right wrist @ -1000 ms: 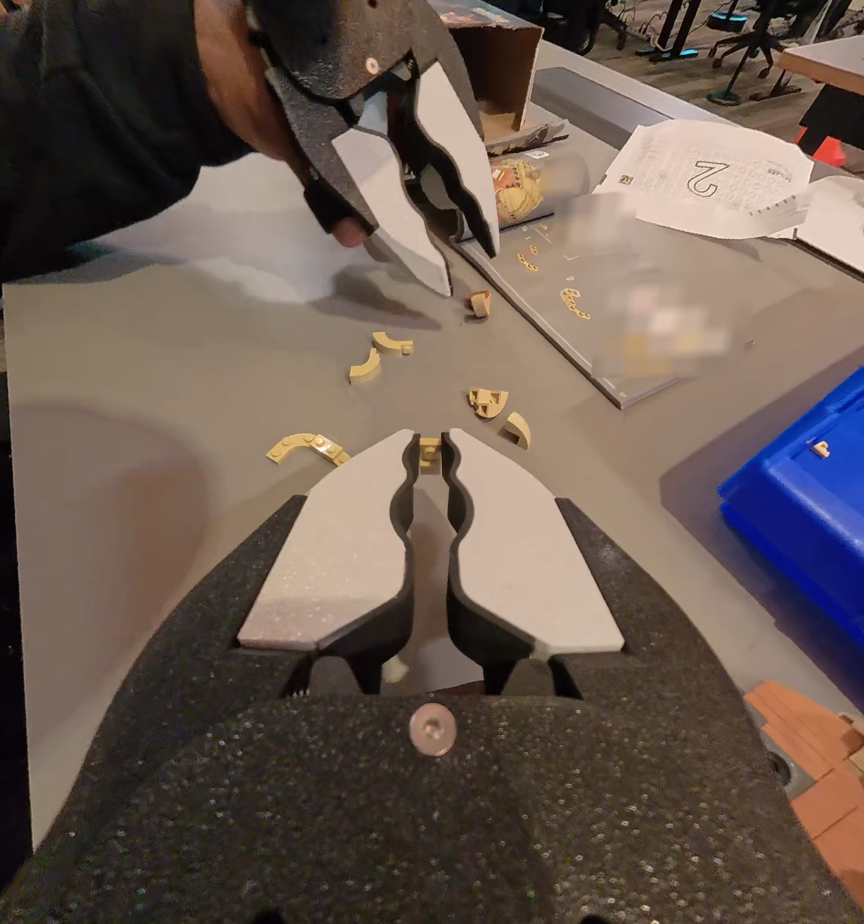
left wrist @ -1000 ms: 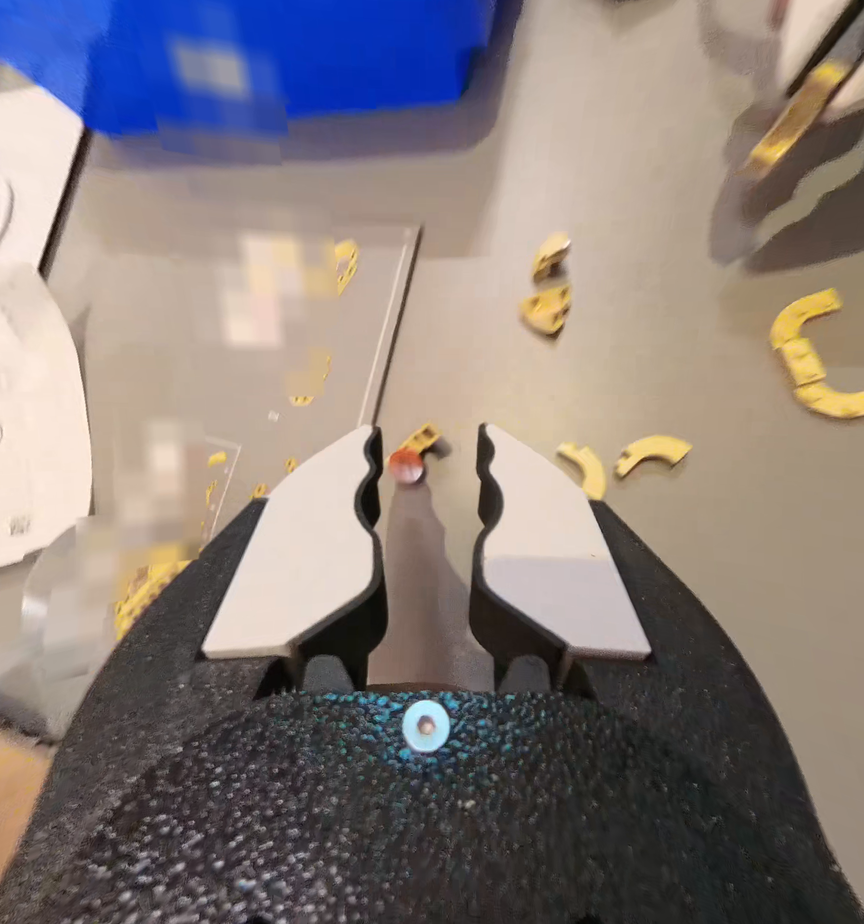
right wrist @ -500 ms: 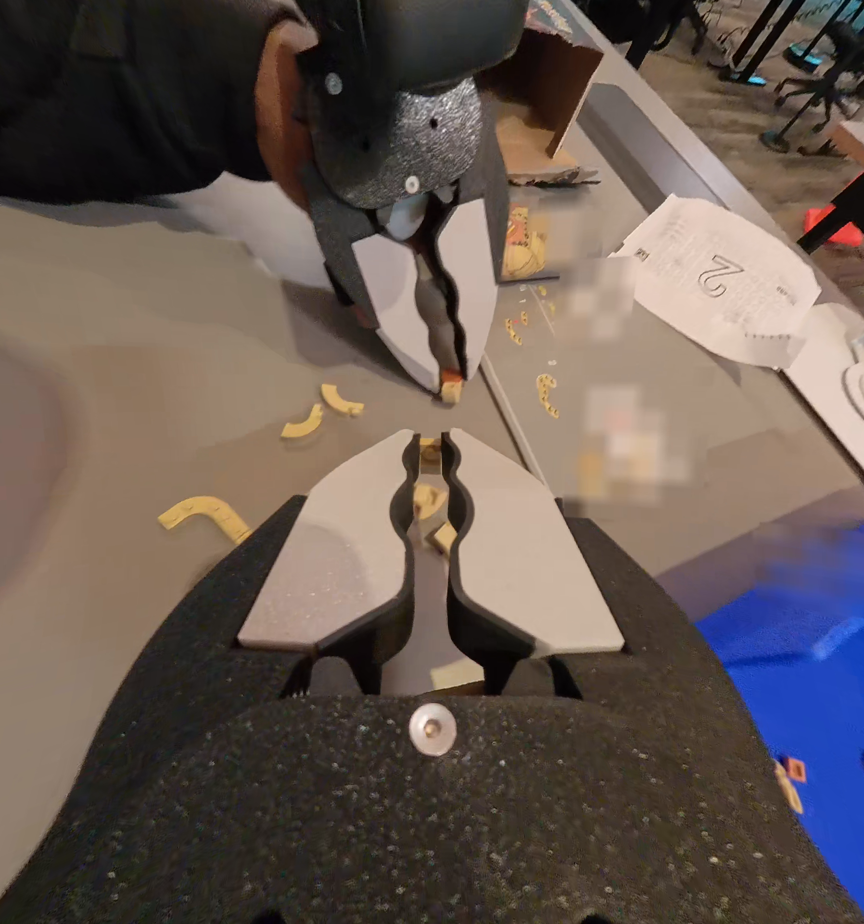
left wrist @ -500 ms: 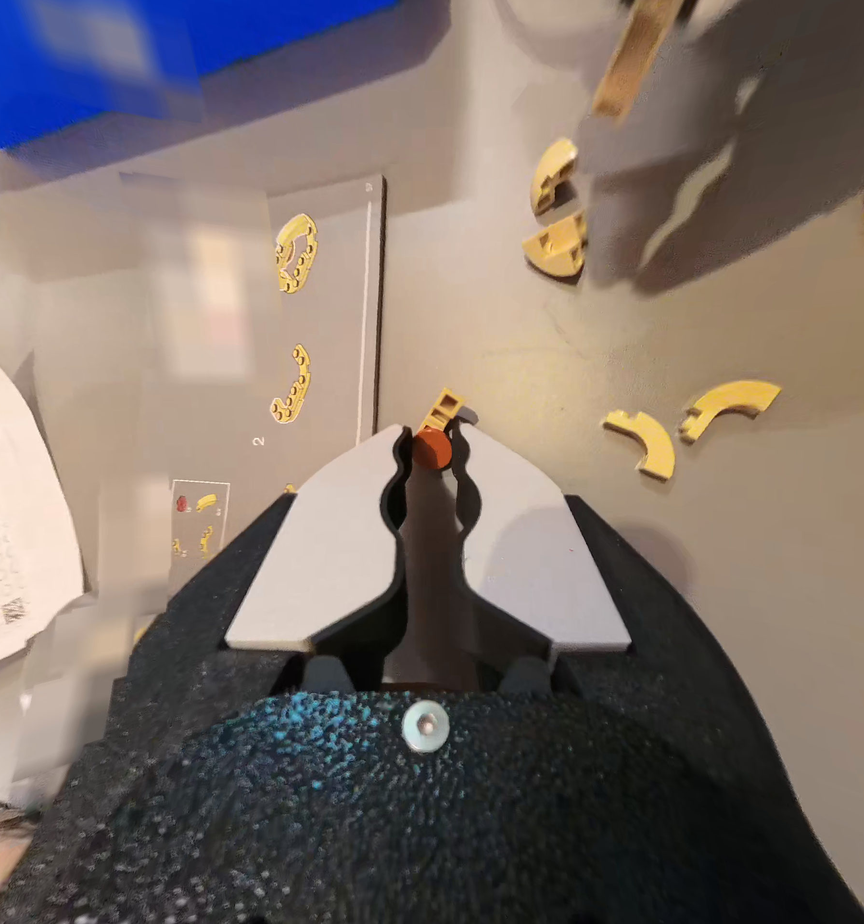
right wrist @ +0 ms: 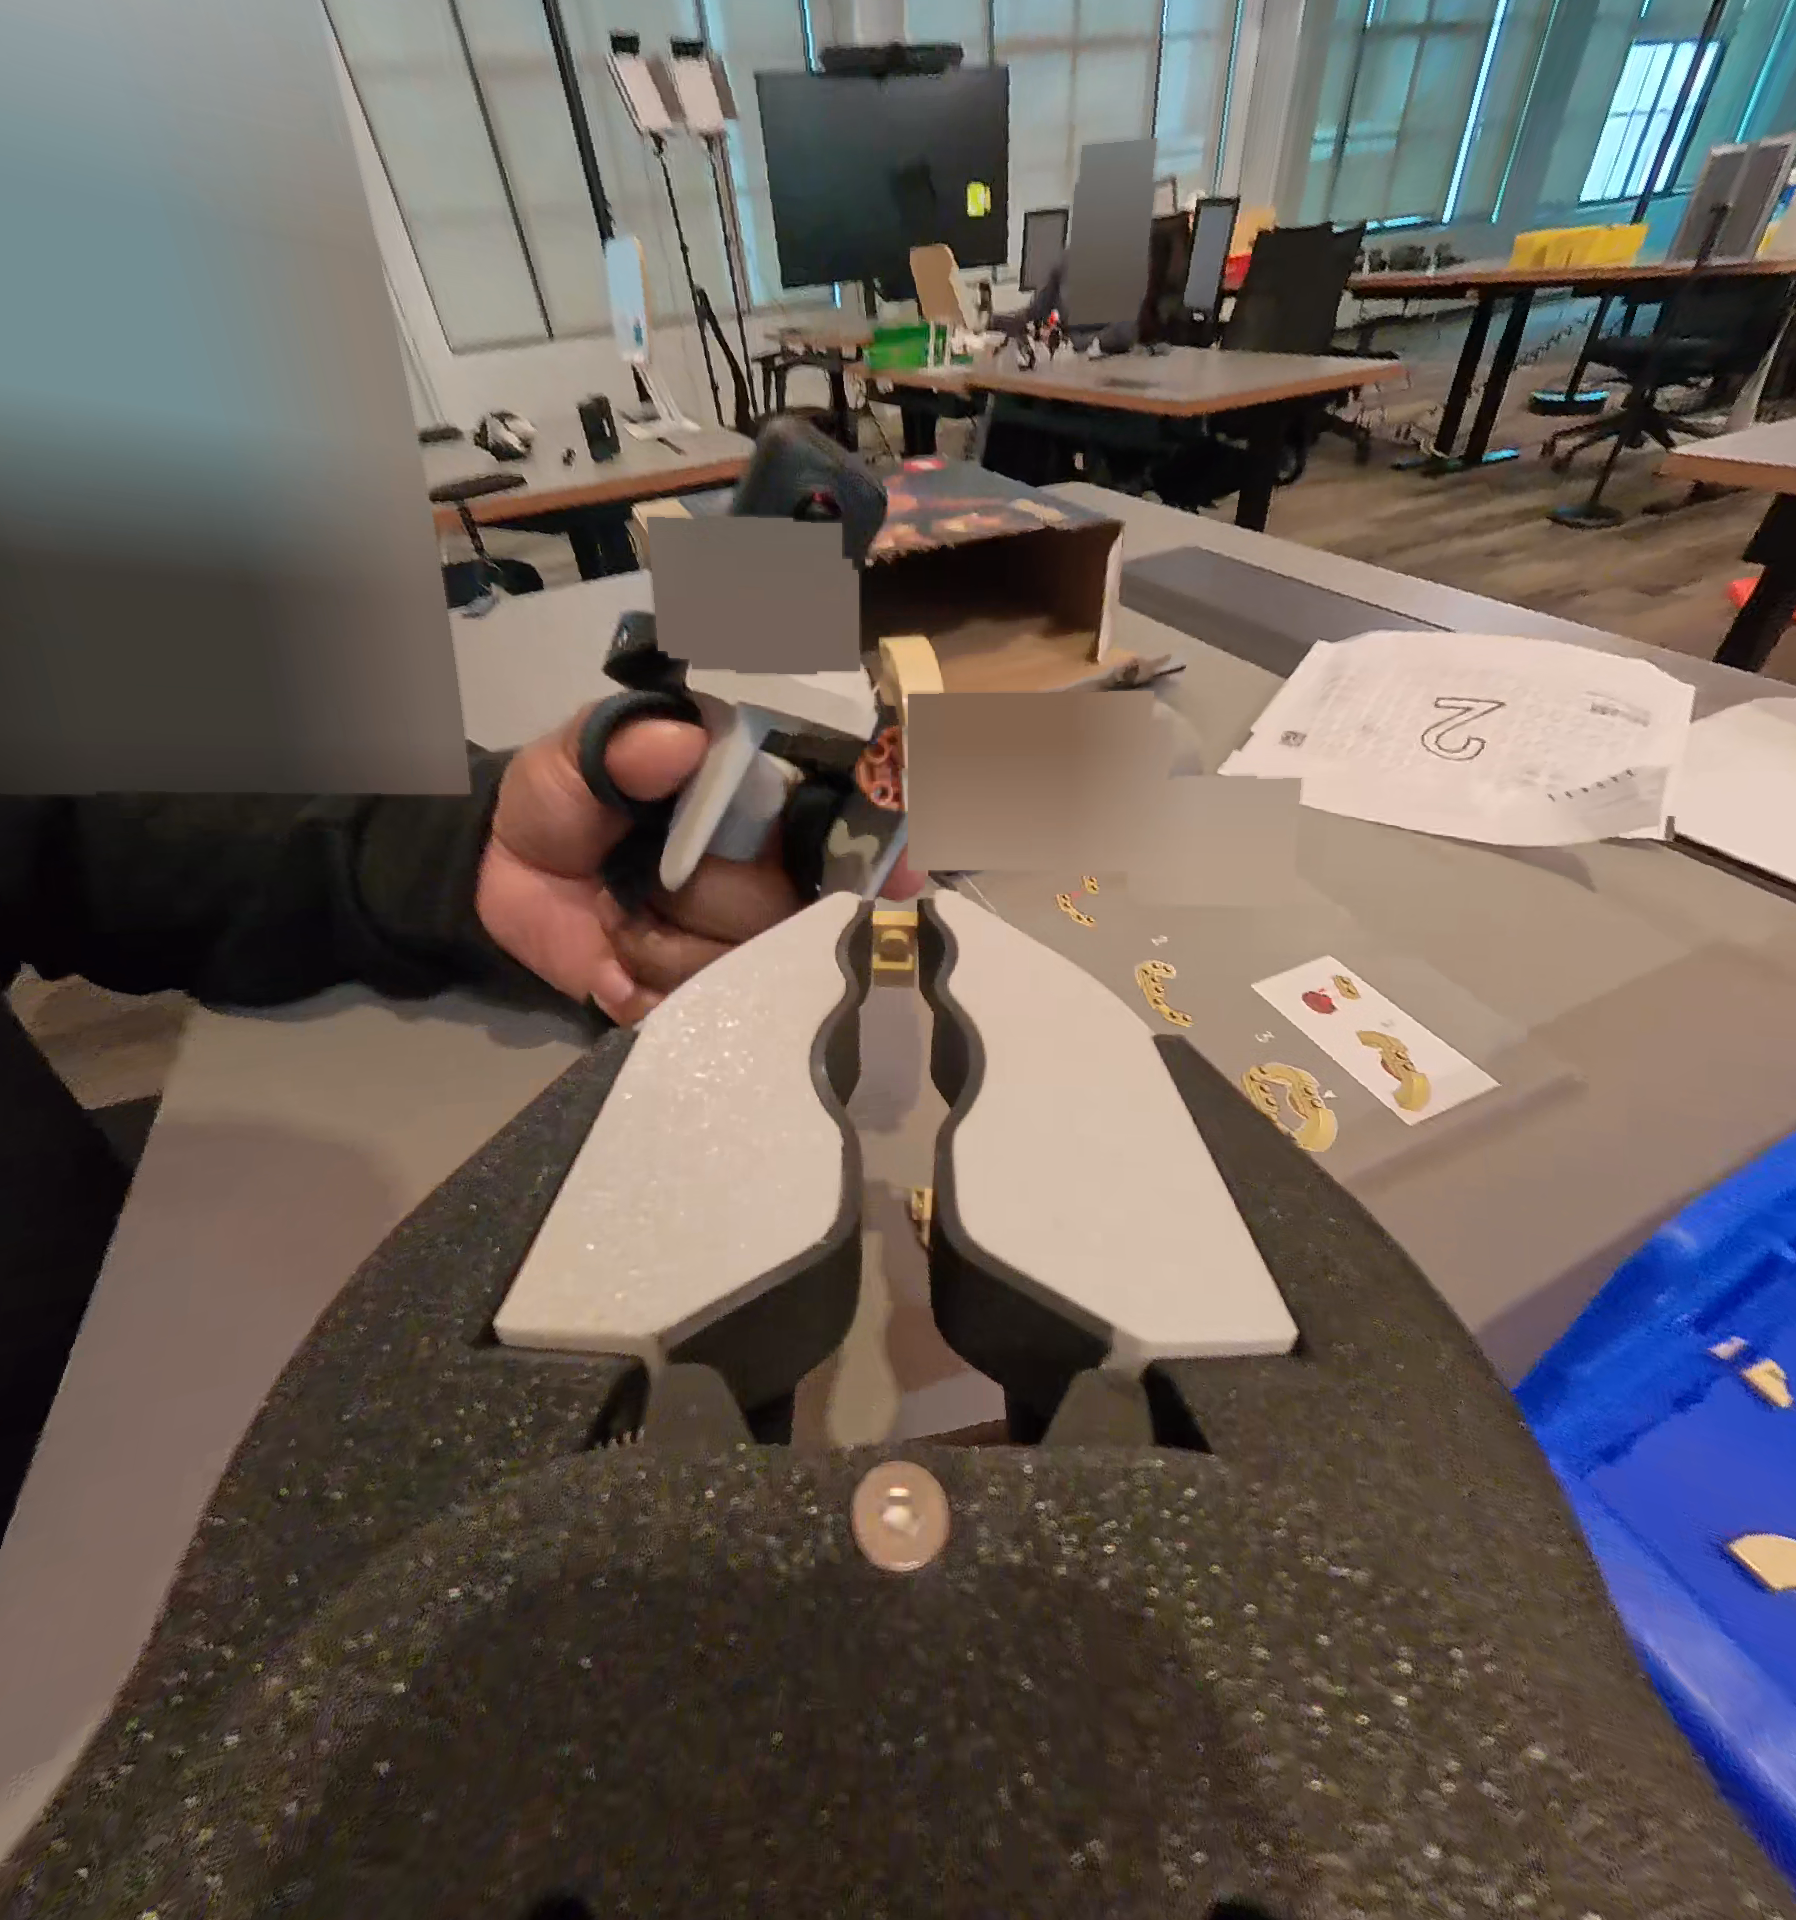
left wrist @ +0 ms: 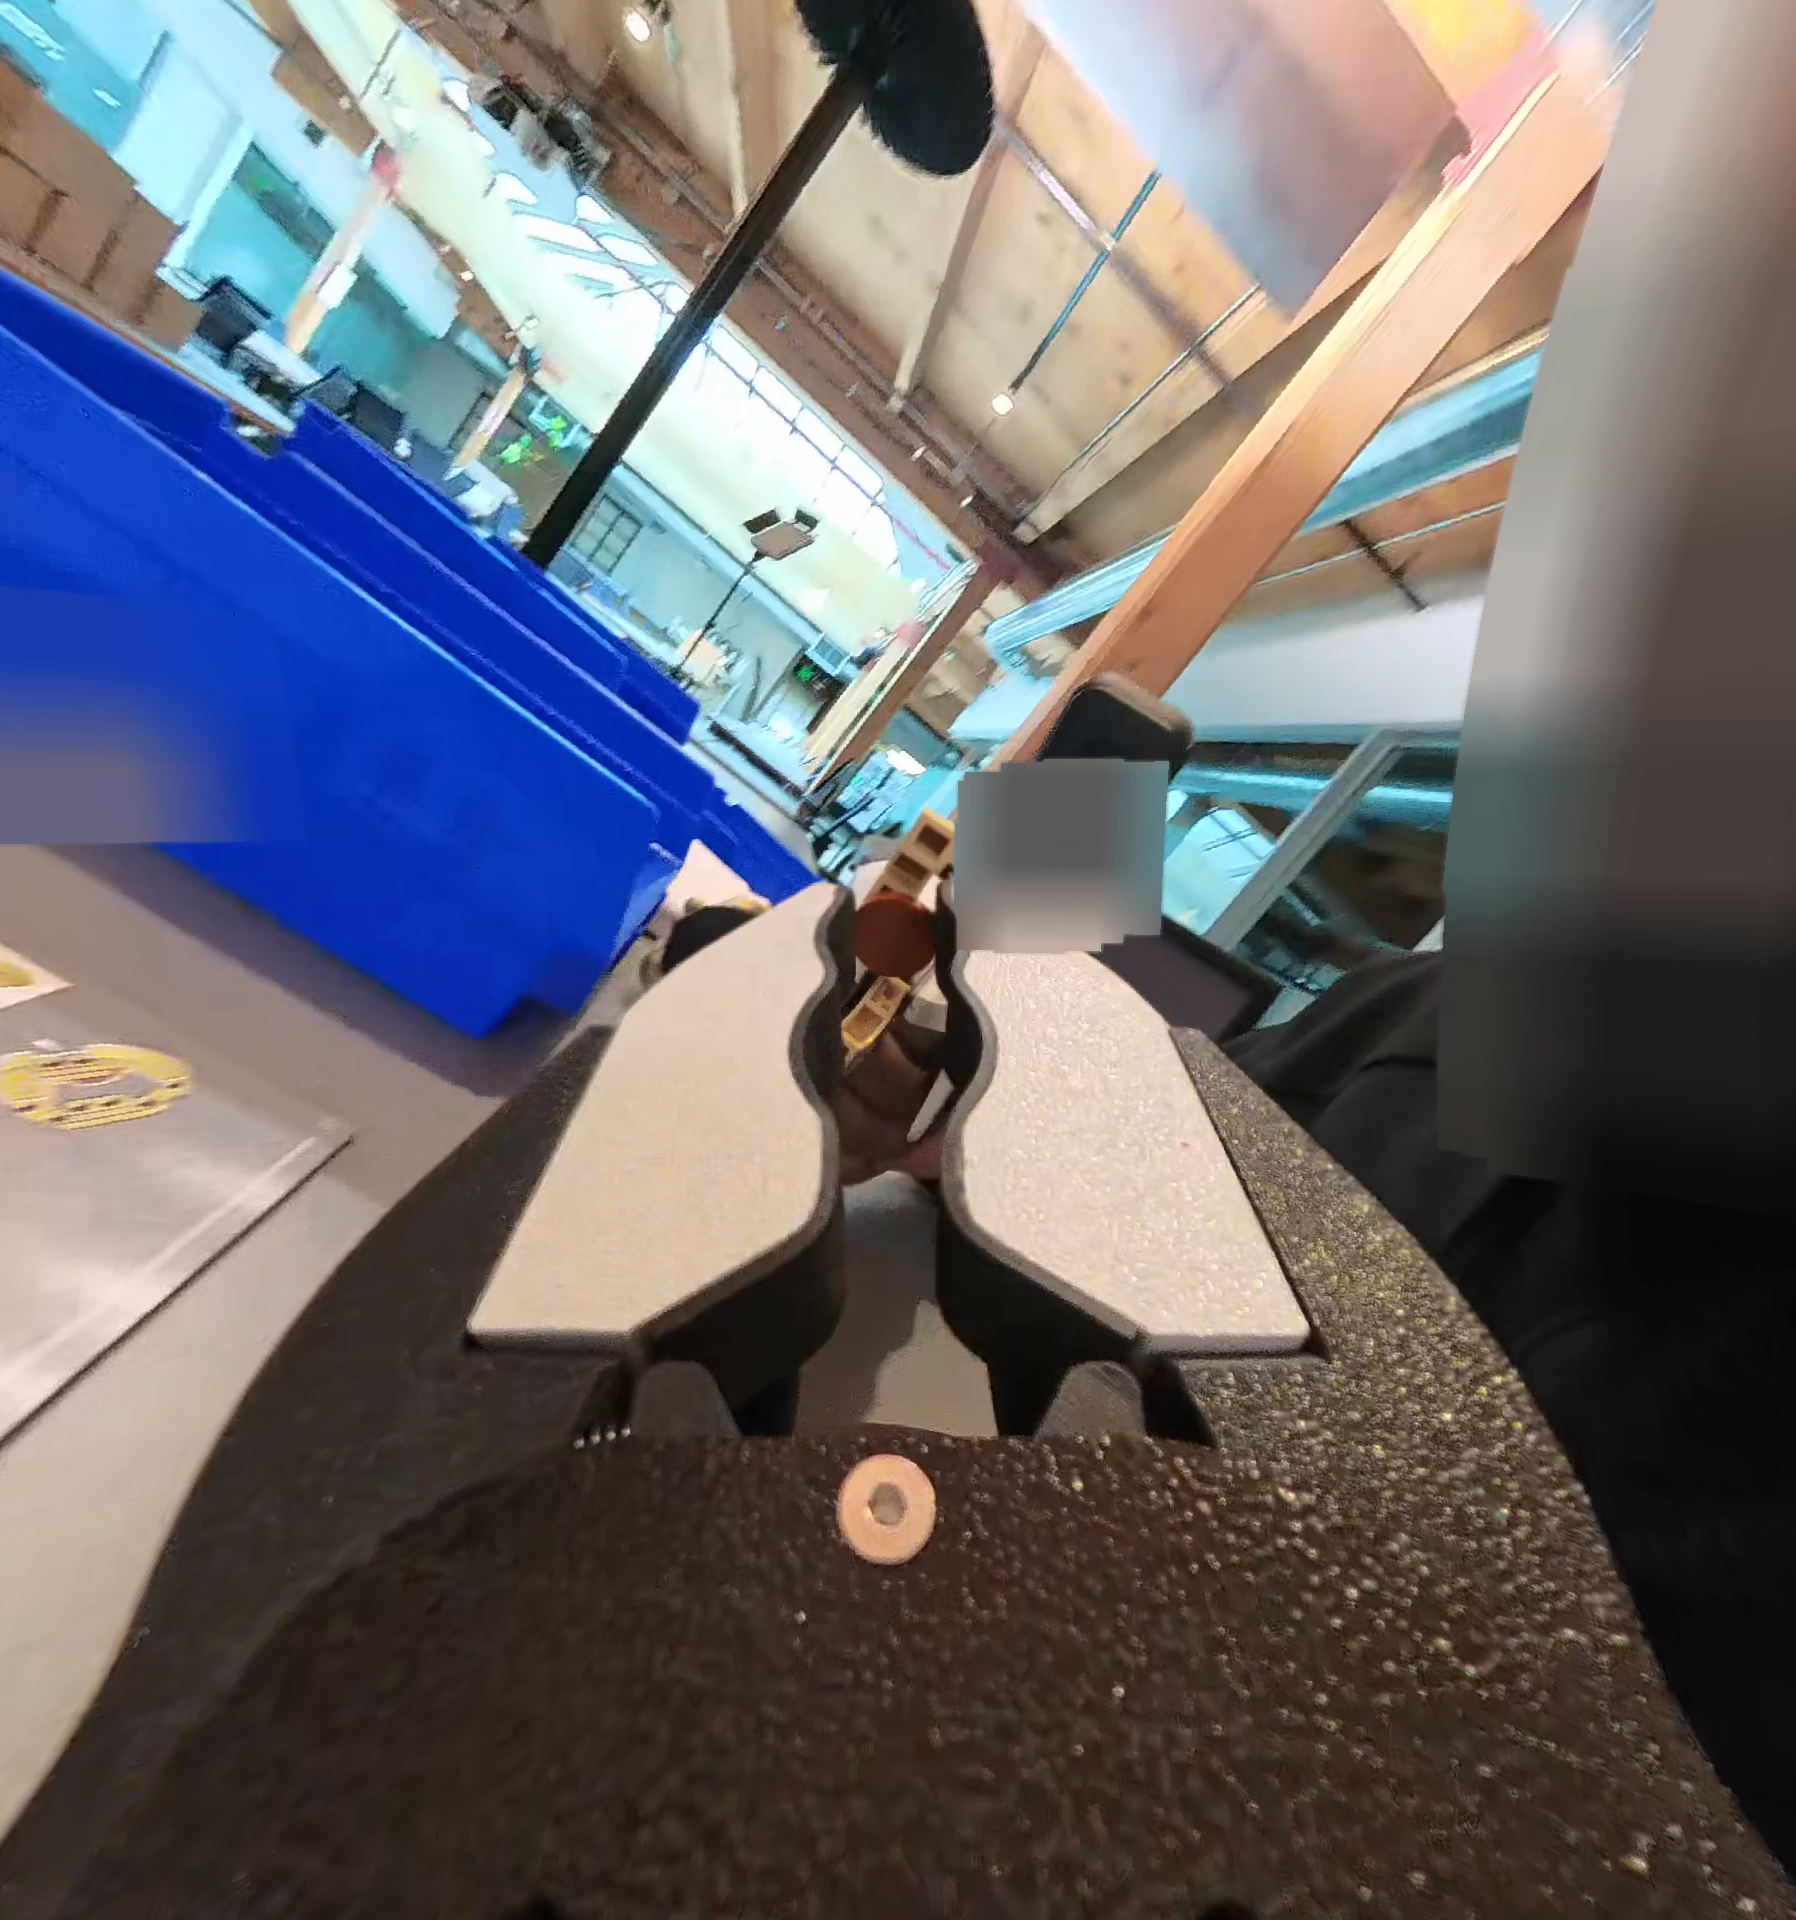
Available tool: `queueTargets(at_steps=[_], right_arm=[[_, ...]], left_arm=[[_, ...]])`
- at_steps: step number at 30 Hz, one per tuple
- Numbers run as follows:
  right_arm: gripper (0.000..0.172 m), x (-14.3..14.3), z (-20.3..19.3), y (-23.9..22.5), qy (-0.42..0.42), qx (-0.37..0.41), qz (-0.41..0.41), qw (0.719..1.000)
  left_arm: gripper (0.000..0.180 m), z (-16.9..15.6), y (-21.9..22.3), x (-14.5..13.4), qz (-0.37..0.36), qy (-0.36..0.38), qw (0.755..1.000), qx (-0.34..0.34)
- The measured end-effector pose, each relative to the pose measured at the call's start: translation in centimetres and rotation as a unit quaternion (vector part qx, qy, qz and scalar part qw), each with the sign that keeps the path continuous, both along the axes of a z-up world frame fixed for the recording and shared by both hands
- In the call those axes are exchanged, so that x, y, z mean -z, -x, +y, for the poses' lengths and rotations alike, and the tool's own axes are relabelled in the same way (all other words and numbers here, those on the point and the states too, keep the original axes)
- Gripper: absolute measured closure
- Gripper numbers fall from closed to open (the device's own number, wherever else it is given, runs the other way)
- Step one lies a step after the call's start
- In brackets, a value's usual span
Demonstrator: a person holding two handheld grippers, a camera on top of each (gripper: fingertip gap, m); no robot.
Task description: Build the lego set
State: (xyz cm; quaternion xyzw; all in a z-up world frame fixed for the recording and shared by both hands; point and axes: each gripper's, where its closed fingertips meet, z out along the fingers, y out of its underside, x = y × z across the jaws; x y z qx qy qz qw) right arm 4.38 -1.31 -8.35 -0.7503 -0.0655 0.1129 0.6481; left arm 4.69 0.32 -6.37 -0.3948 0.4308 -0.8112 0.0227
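Between the left gripper pads, lifted off the table since a moment ago, sits a clamped reddish-brown round piece; right gripper clamps a tan brick.

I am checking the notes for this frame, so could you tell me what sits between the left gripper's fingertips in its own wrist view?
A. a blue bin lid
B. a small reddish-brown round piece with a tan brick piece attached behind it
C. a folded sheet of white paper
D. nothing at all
B: the left gripper has its fingertips closed on a small reddish-brown round piece, with a tan brick piece sticking out behind it.
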Motion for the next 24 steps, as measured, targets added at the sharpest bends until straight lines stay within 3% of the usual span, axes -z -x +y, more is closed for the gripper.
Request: queueTargets(at_steps=[8,24], right_arm=[[0.164,-0.8,-0.5,1.3,-0.042,-0.022,0.029,0.998],[0.164,-1.6,-0.9,2.3,-0.071,-0.03,0.013,0.997]], left_arm=[[0.167,-2.5,1.3,-0.3,-0.038,-0.002,0.998,0.041],[0.167,-3.5,2.4,-0.2,-0.049,-0.01,0.995,0.085]])
